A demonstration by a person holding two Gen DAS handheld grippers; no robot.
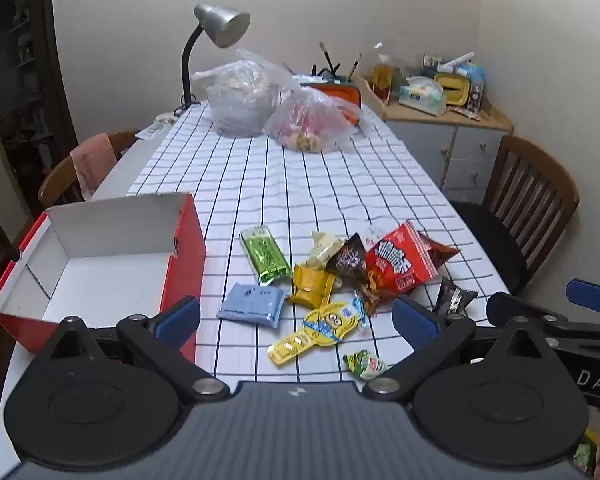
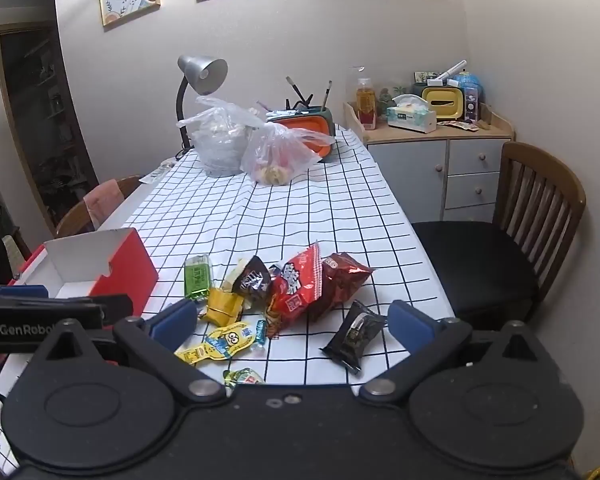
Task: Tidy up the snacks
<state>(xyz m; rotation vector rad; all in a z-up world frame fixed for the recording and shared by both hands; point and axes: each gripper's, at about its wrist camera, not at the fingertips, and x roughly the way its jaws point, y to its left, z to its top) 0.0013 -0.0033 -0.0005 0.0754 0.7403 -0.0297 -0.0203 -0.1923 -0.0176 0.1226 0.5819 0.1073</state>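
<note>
Left wrist view: my left claw (image 1: 296, 318) hangs above the near end of the table (image 1: 320, 184), its blue pads spread wide with nothing between them. Right wrist view: my right claw (image 2: 292, 322) is likewise spread wide and grips nothing; it sits just beside the left one, whose arm shows at the left edge.

Container: a red box (image 1: 100, 264) with a white inside stands open at the near left of the checked cloth, with no snack visible in it.

Snacks: all lie loose on the cloth to the right of the box, near both claws. A green packet (image 1: 265, 253) is nearest the box; a light blue packet (image 1: 252, 305) lies in front of it. A yellow packet (image 1: 312, 286), a dark brown packet (image 1: 348, 260) and a large red bag (image 1: 400, 262) touch or overlap in a heap. A yellow cartoon pouch (image 1: 320, 330) and a small green sweet (image 1: 365, 364) lie closest to me. A black packet (image 2: 354, 334) lies apart, on the right.

Far end: two clear plastic bags (image 1: 276, 108) and a grey desk lamp (image 1: 220, 26).
</note>
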